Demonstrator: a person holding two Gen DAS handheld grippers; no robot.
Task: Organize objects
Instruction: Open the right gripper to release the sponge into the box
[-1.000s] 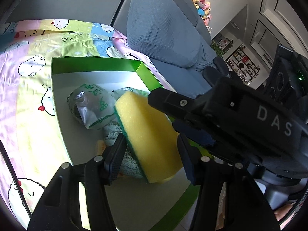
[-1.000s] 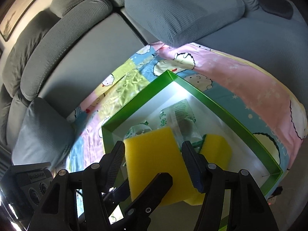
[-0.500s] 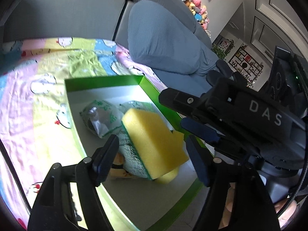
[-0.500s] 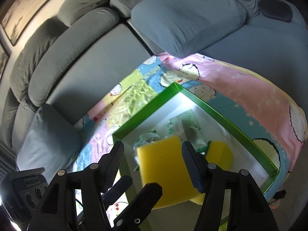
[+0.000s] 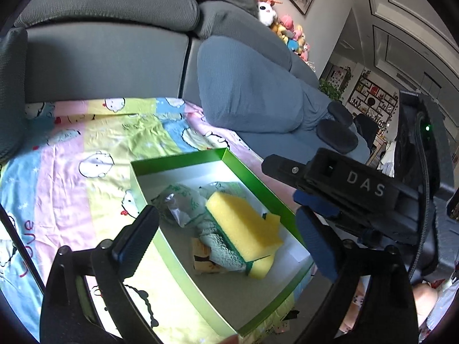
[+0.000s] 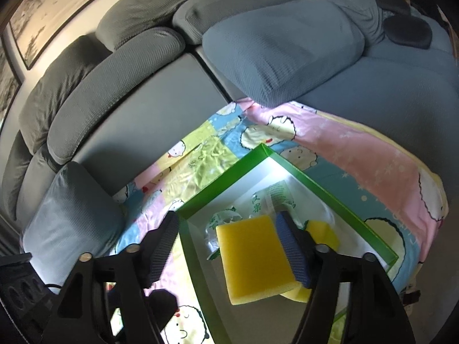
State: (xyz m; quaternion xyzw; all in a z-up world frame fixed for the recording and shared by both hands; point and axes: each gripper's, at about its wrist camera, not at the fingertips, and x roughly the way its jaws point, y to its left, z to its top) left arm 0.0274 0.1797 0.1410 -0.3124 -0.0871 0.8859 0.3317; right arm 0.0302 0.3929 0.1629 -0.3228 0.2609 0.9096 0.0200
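A green-rimmed box with a white inside lies on a cartoon-print sheet on a grey sofa. In it lie a yellow sponge with a green back, a second yellow sponge under it, a grey-green cloth, foil tea packets and a small brown packet. My left gripper is open and empty above the box's near end. My right gripper is open and empty over the box; the sponge lies below its fingers.
A large blue-grey cushion lies past the box on the sofa seat. A grey pillow sits at the sheet's left end. The other gripper's black body reaches in from the right. Stuffed toys sit on the sofa back.
Both grippers have pulled back and up from the box. The yellow sponge, between the fingers a second ago, now lies in the box on the cloth.
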